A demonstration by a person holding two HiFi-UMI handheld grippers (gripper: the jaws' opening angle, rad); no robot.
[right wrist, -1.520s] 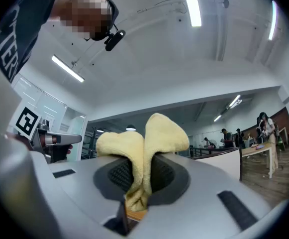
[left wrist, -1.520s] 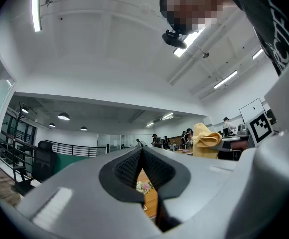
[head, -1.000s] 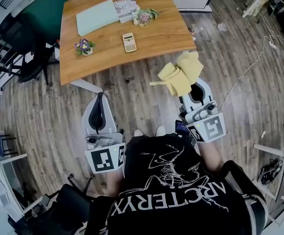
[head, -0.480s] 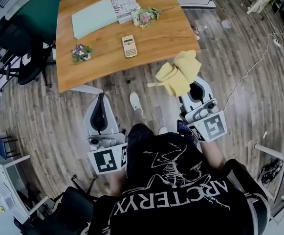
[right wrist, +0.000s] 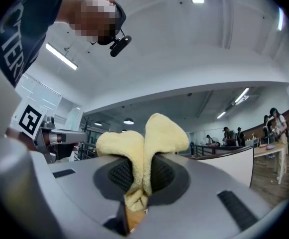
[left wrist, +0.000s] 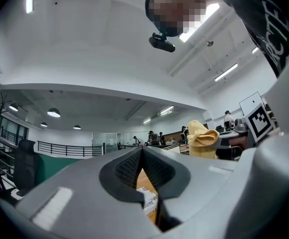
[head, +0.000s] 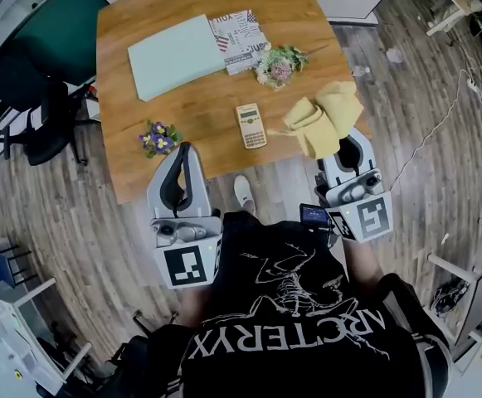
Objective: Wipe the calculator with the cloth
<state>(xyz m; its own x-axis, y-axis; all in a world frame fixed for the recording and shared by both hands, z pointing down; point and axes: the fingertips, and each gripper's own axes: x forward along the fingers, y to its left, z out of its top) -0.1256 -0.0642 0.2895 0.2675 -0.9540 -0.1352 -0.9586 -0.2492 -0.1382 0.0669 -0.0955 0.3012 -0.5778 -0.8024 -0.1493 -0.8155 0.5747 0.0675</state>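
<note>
A small beige calculator (head: pixel 250 126) lies flat on the wooden table (head: pixel 191 135), near its front edge. My right gripper (head: pixel 352 135) is shut on a yellow cloth (head: pixel 322 120), which bunches out over the table's front right corner, right of the calculator. In the right gripper view the cloth (right wrist: pixel 143 148) is pinched between the jaws and billows above them. My left gripper (head: pixel 180 152) is shut with nothing in it, at the table's front edge left of the calculator. In the left gripper view the left gripper (left wrist: pixel 142 153) has its jaws together, and the cloth (left wrist: pixel 202 138) shows to the right.
On the table lie a pale green folder (head: pixel 174 55), a printed booklet (head: pixel 241 40), a flower bunch (head: pixel 279 65) and a small pot of purple flowers (head: pixel 158 138). Dark office chairs (head: pixel 33 98) stand to the table's left. A white cable (head: pixel 440 106) runs over the wood floor at right.
The person has stepped up to the table. Both grippers now reach its front edge, and the cloth hangs over the table's corner instead of over the floor.
</note>
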